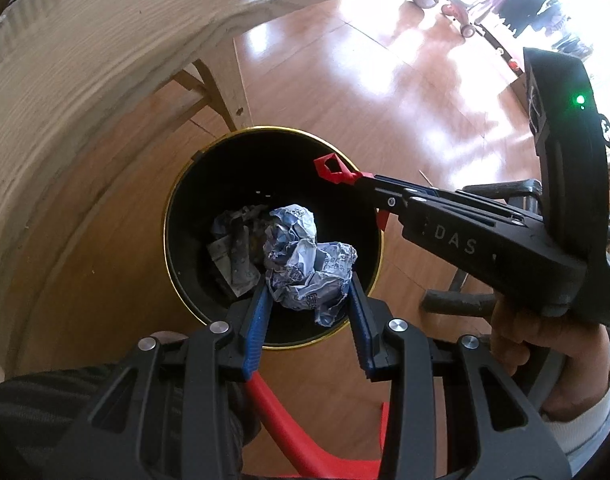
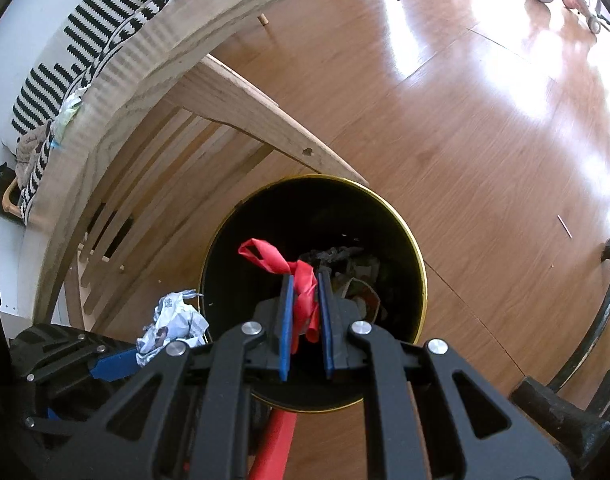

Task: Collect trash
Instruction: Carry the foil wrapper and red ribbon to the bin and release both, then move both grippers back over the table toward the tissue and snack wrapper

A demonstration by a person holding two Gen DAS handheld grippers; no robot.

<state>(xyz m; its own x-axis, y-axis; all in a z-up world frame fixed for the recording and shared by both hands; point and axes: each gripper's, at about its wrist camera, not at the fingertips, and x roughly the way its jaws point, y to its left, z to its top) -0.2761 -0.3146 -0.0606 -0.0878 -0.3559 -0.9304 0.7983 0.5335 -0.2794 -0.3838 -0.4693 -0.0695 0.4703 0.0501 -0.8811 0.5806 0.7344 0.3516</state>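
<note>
The black bin (image 1: 185, 216) stands on the wood floor (image 1: 425, 120) with its gold-rimmed mouth open upward, and crumpled trash lies low inside, so room remains above it. A wooden table leg (image 2: 265, 120) touches the bin's far rim and the tabletop (image 1: 85, 80) overhangs that side. Right of the bin, dark metal chair legs (image 2: 565, 400) crowd the floor; beyond, the floor is bare.

White capitals "DAS" run along the black body of the right gripper (image 1: 379, 200), well behind its red-tipped fingers, seen from the left wrist camera. The crumpled paper (image 1: 305, 264) between the left gripper (image 1: 309, 296) fingers carries blue print, too creased and small to read. Nothing else is legible.
</note>
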